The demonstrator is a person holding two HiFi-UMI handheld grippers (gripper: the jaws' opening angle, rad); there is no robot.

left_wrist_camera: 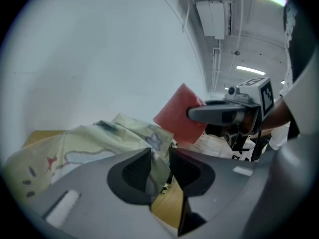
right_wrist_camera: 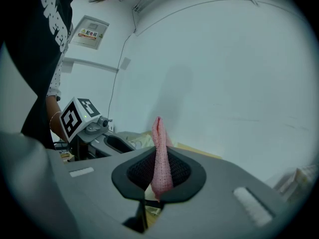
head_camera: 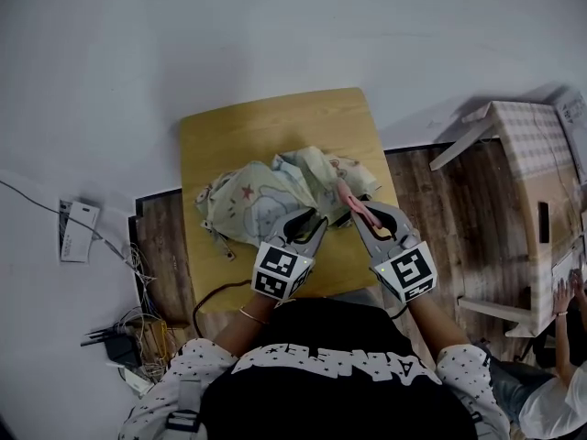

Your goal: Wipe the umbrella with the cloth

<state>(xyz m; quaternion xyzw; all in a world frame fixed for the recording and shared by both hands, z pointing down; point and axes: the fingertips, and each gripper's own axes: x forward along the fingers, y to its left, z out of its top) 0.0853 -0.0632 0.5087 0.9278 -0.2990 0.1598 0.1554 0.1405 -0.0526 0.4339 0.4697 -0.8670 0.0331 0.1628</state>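
Shirt (head_camera: 335, 374) print illegible; right gripper (head_camera: 359, 214) clamps cloth (right_wrist_camera: 160, 158) by umbrella (head_camera: 266, 191).

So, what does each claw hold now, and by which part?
Right claw: shut on the pink cloth, by one edge. Left claw: open, holding nothing; umbrella fabric lies between its jaws.

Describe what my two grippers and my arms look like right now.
Both the left claw and the right claw are grey plastic with dark textured inner pads. Each carries a white cube with black square markers: left cube, right cube. The sleeves are white with small dark spots; a thin bangle circles the left wrist. A dark cable trails near the left cube.
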